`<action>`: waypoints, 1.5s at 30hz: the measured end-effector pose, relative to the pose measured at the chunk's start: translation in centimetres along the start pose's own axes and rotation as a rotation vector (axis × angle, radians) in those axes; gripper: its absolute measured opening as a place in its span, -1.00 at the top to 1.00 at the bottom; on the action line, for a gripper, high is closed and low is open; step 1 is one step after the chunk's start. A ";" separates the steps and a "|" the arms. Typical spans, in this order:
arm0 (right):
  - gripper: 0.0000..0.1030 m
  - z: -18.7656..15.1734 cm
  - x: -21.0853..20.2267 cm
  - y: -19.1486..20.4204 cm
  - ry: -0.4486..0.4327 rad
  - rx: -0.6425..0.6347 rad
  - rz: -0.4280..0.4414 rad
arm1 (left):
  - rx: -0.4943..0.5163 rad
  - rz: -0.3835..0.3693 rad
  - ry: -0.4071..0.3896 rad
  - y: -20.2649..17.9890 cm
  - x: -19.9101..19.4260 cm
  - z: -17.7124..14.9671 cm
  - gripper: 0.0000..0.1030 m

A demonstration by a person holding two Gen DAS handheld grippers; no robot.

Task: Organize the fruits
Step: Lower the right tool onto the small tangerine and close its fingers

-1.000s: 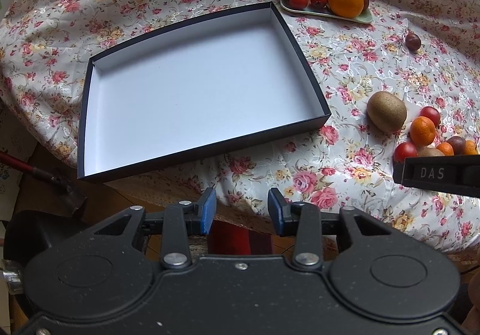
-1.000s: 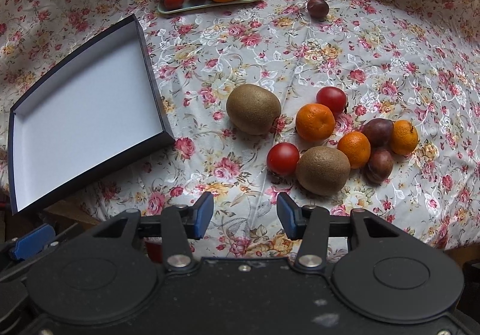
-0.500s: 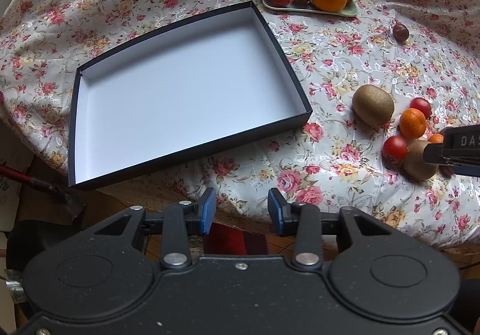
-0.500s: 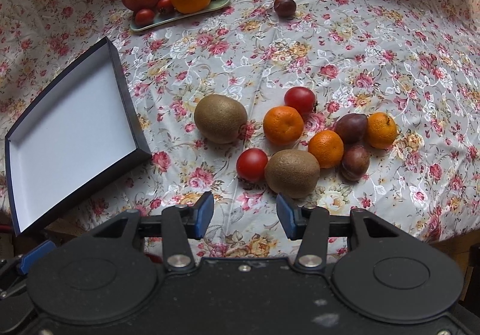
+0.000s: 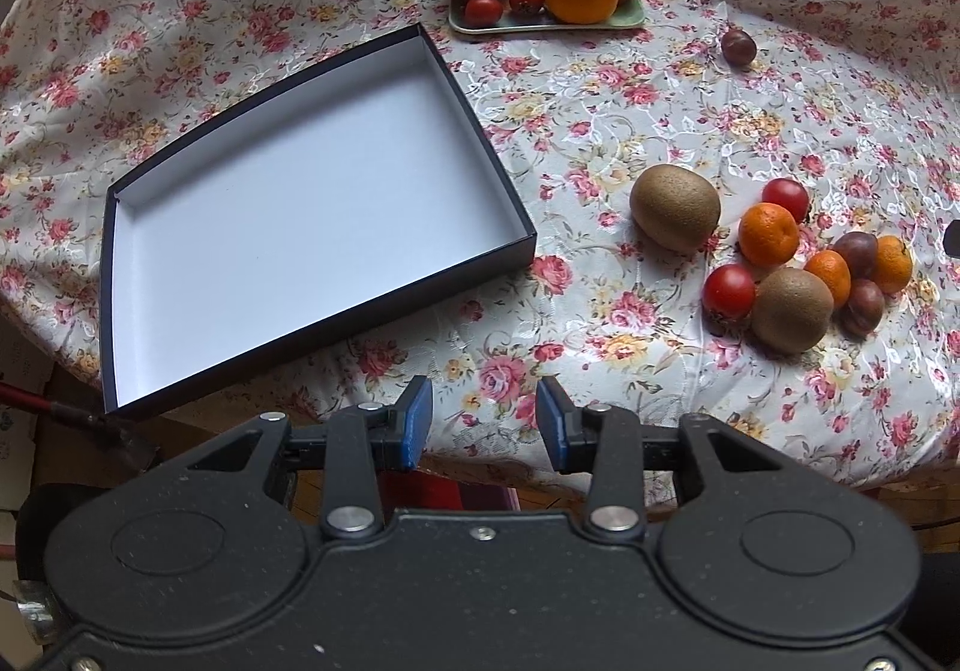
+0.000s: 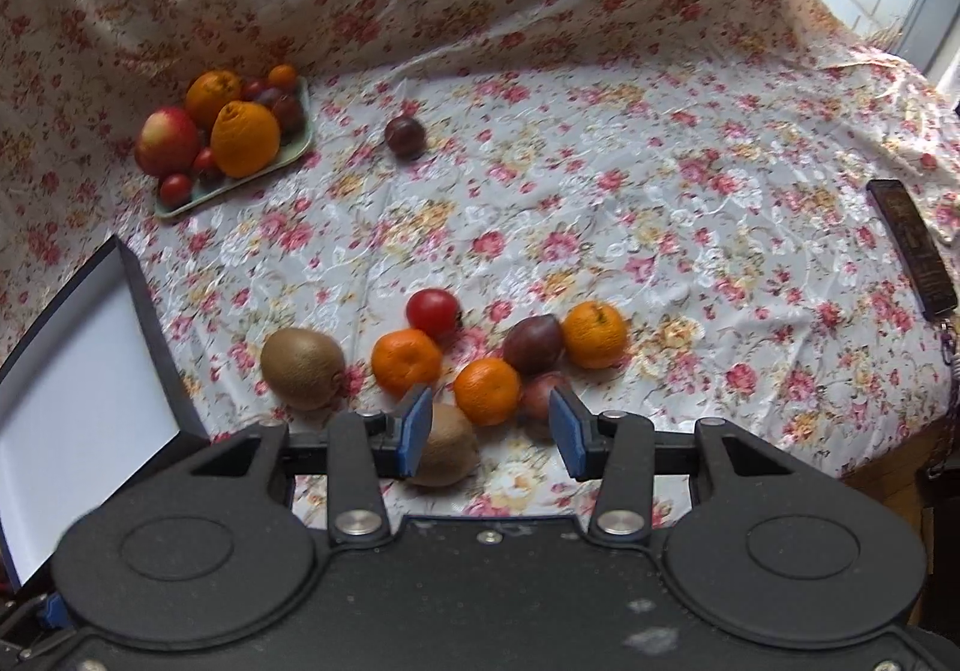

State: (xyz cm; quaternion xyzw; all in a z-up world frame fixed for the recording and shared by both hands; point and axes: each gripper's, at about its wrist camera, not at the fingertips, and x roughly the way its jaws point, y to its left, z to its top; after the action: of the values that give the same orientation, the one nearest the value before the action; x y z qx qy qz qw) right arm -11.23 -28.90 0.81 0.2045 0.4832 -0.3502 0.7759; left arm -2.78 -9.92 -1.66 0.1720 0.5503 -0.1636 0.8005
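- The left gripper (image 5: pixel 483 424) hung spread and empty over the near table edge, in front of the shallow black box (image 5: pixel 504 266), whose white floor lay bare.
- The right gripper (image 6: pixel 491 434) was spread too, holding nothing — the near kiwi (image 6: pixel 447 446) sat just beyond its left pad.
- Loose fruit clustered right of the box; open floral cloth (image 6: pixel 600 203) stretched far to the green tray (image 6: pixel 237 185).

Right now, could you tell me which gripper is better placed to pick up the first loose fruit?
The right gripper: open, right at the loose fruit cluster, near kiwi beside its fingertips. The left gripper sits back at the table edge.
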 end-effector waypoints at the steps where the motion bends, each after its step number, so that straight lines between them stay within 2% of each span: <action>1: 0.09 0.0 -0.1 -0.5 -0.023 0.011 -0.020 | 0.005 0.003 0.004 -0.3 0.1 0.1 0.06; 4: 0.09 0.2 0.3 -1.8 -0.030 0.006 -0.049 | 0.016 0.002 0.011 -1.2 0.3 0.2 0.06; 9: 0.09 0.2 1.5 -3.9 0.066 -0.004 0.026 | 0.038 0.022 0.012 -2.6 0.5 0.5 0.06; 12: 0.13 0.1 2.3 -4.5 0.108 -0.031 0.034 | 0.043 0.030 0.027 -3.2 0.9 0.7 0.06; 18: 0.16 0.4 3.0 -4.9 0.105 -0.099 0.000 | -0.008 -0.035 0.089 -3.4 1.6 1.0 0.06; 27: 0.16 3.5 7.4 -6.3 0.192 -0.016 0.032 | 0.008 -0.030 0.073 -4.3 1.3 1.6 0.06; 37: 0.22 4.7 12.2 -6.3 0.266 0.016 0.060 | 0.020 -0.045 0.100 -4.8 2.0 1.8 0.06; 45: 0.22 4.8 13.7 -5.9 0.263 0.028 0.090 | 0.017 -0.051 0.125 -5.1 2.4 1.8 0.06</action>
State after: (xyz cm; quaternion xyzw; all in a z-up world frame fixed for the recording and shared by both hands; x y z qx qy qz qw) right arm -8.72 -40.77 -9.11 0.2810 0.5662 -0.2920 0.7177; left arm -2.79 -15.42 -3.82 0.1747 0.6019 -0.1776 0.7587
